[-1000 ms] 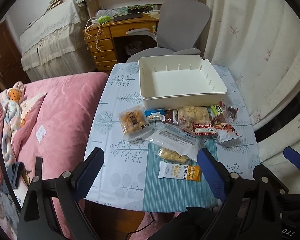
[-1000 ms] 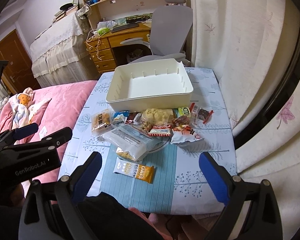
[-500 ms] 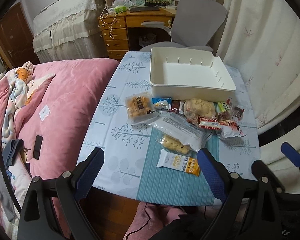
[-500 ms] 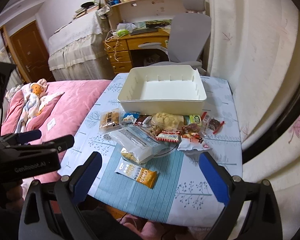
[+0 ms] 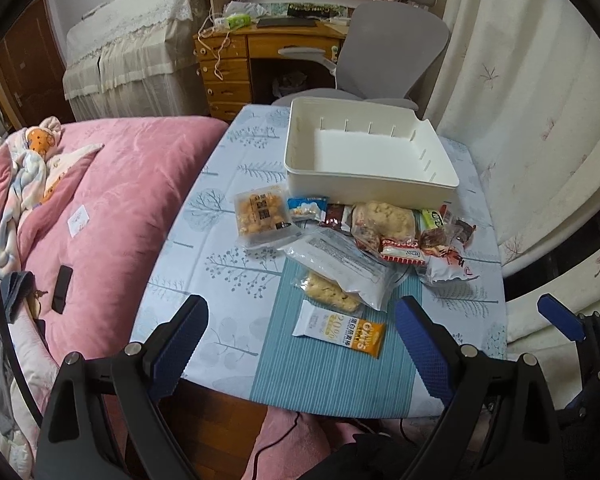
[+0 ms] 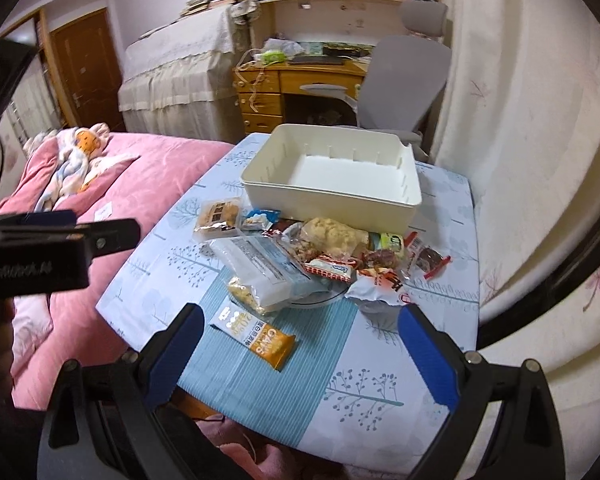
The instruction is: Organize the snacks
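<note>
Your left hand-held gripper [image 5: 300, 344] and right hand-held gripper [image 6: 300, 344] both gape wide, holding nothing, nearer you than the snack pile [image 5: 352, 244] before the white bin [image 5: 364, 184].

The white-and-orange foil snack bar wrapper [image 5: 339, 331] reads "20%" and "GWYS". Its small characters are too blurred to read. The black left tool [image 6: 32, 254] bears blurred "GenRobot.AI".
</note>
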